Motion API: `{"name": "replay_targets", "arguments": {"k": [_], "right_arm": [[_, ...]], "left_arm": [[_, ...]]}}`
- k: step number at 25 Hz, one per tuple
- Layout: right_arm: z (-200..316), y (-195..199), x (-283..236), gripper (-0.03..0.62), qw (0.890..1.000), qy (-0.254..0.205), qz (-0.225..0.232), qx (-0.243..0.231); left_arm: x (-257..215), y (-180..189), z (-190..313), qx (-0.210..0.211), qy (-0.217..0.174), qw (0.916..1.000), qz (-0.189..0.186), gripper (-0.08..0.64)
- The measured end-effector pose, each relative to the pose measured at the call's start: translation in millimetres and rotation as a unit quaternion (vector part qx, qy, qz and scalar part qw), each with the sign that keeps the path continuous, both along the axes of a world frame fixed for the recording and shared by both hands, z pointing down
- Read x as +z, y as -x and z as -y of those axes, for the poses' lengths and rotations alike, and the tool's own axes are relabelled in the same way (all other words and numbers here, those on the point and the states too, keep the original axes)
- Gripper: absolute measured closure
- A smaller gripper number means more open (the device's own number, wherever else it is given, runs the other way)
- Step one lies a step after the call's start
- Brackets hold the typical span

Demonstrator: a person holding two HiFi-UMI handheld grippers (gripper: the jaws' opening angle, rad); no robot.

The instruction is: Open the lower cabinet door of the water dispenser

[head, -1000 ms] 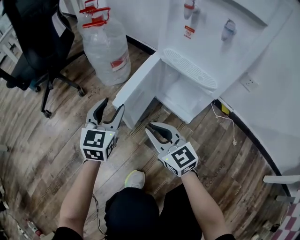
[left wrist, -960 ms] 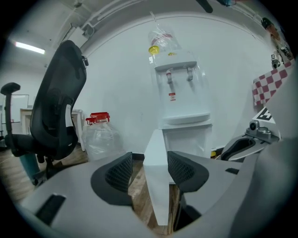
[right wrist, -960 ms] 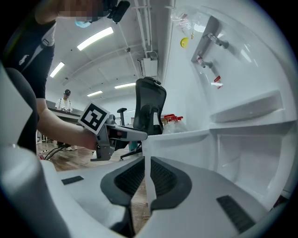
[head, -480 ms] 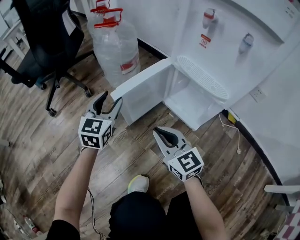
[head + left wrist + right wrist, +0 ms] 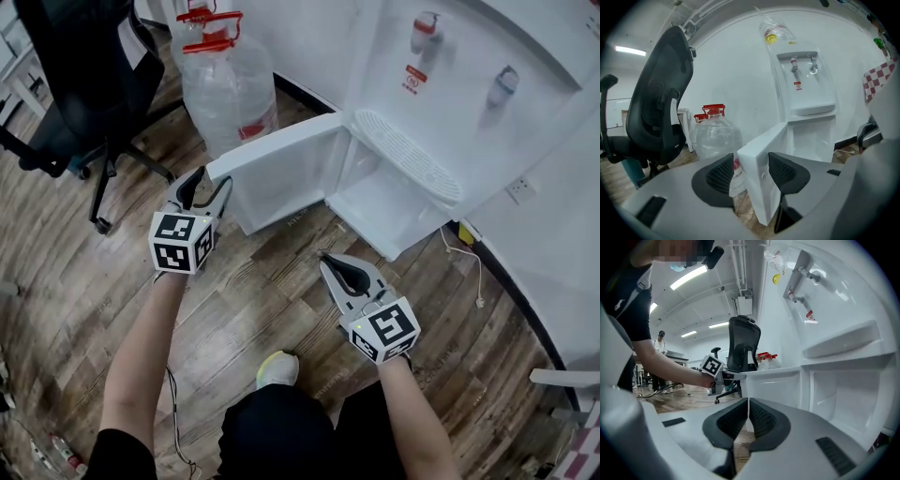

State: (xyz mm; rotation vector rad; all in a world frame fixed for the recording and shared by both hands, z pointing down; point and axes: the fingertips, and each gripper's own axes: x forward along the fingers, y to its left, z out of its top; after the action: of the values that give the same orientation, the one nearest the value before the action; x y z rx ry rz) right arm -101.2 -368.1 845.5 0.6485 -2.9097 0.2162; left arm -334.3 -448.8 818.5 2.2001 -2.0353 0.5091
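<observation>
The left gripper (image 5: 208,181) is holding its fingers apart around the edge of the open cabinet door (image 5: 281,176). The right gripper (image 5: 330,260) is pressing its empty fingers together.

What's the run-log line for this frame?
lower cabinet door: open wide | left gripper: jaws apart, astride door's free edge | right gripper: shut, empty, clear of door

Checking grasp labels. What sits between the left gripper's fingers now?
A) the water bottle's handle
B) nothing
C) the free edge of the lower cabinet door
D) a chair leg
C: in the left gripper view, the free edge of the swung-open lower cabinet door stands between the fingers of the left gripper.
</observation>
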Motion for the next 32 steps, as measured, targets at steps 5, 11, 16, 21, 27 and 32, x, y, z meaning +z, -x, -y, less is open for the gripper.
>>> {"name": "replay_targets", "arguments": {"k": [5,11,16,21,27,32], "right_arm": [[4.5,-8.2,2.4,0.563,1.000,0.004,0.003,0.010],[8.0,-19.6,3.6,0.563,1.000,0.008,0.003,0.023],[7.7,-28.6,-1.3,0.563,1.000,0.005,0.007,0.029],[0.3,-40.5,-9.1,0.563,0.999,-0.001,0.008,0.035],[-6.3,-60.4,-28.4,0.563,0.999,-0.013,0.019,0.046],[-9.7,-81.4,-39.8,0.563,0.997,-0.013,0.031,0.071]], "left_arm": [[-0.6,12.8,11.4,-0.008,0.005,0.9999,0.013,0.319],[-1.9,18.7,17.7,-0.016,0.009,0.9997,0.015,0.321],[-6.6,8.8,11.1,-0.008,0.005,0.9999,0.014,0.319],[-19.8,1.6,-3.2,-0.008,-0.007,0.9998,0.016,0.319],[-54.4,-31.9,-25.0,0.021,-0.034,0.9992,-0.007,0.319],[-69.5,-91.9,-41.5,0.080,-0.041,0.9958,-0.018,0.328]]}}
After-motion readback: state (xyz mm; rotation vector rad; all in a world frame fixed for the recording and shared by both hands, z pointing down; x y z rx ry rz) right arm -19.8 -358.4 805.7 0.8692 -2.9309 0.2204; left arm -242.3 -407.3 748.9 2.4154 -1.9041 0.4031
